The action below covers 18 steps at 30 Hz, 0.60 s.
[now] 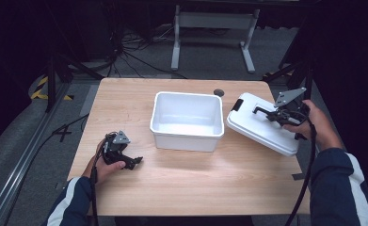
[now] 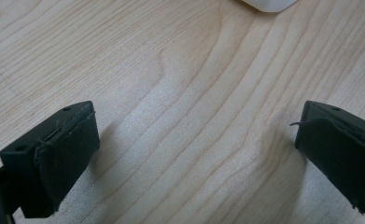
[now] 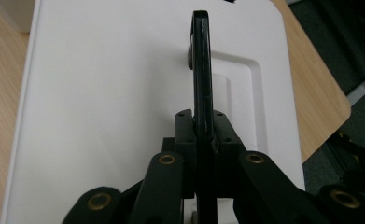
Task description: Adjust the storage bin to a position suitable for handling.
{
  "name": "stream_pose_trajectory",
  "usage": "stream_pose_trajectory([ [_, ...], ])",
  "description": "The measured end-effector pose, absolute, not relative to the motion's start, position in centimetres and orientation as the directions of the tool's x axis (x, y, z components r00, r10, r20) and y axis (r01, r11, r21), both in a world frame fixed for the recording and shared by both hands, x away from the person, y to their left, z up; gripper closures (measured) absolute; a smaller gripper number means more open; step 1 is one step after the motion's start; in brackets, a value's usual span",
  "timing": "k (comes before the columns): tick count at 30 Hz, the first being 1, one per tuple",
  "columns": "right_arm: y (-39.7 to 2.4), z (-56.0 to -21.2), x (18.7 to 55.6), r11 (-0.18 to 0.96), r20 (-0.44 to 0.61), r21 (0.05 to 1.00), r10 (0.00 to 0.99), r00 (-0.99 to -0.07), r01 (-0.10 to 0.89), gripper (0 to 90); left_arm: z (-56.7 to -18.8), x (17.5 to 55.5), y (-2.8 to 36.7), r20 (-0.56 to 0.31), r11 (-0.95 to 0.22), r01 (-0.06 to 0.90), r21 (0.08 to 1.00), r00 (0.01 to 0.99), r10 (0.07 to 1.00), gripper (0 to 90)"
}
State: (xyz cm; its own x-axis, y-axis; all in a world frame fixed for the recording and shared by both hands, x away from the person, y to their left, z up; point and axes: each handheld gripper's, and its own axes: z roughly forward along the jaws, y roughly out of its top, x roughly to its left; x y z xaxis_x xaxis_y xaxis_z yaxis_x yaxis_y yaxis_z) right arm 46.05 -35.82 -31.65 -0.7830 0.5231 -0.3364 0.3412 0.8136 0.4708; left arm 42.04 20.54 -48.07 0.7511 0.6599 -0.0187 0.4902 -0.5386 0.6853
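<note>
Dark room w/ cables and a white frame on the grey floor behind; light wood surface (image 1: pixel 181 183) up front. White bin (image 1: pixel 187 120) sat open and empty at the centre of the surface, no lid on it. White lid (image 1: pixel 261 123) was off to the bin's right, tilted, its near-right end over the surface's right edge. Right tool (image 1: pixel 272 113) was clamped tight on the lid's black handle (image 3: pixel 202 65), jaws pinching it from both sides in the right gripper view. So the pick-up looked done: lid gripped by the handle, apparently carried rather than lying flat.

Left tool (image 1: pixel 133 162) rested low on the surface, near the bin's front-left corner but apart from it, jaws spread wide w/ nothing between them, just bare wood.

Judgement: approx halfway. Whether the lid was heading onto the bin or away from it can't be told. If onto, left to do: bring the lid across, level it, line up w/ the rim, seat it, let go.
</note>
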Motion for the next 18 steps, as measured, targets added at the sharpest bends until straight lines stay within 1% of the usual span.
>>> stream_pose_trajectory([
  [3,-35.6,-33.0,46.5,0.812,-0.317,0.461,0.528,-0.788,0.358,84.5,-48.1,42.0,20.5,-0.018,-0.539,0.49,0.685,0.751,0.66,0.1],
  [8,-35.0,-34.9,47.0,0.808,-0.3,0.468,0.527,-0.795,0.359,84.4,-48.1,42.0,20.5,-0.019,-0.539,0.49,0.685,0.751,0.66,0.1],
  [12,-34.8,-36.7,47.6,0.791,-0.279,0.478,0.55,-0.787,0.383,84.4,-48.1,42.0,20.5,-0.019,-0.539,0.49,0.685,0.751,0.66,0.1],
  [18,-34.4,-38.0,48.0,0.783,-0.263,0.477,0.561,-0.785,0.399,84.1,-48.1,42.1,20.5,-0.019,-0.54,0.489,0.685,0.753,0.658,0.1],
])
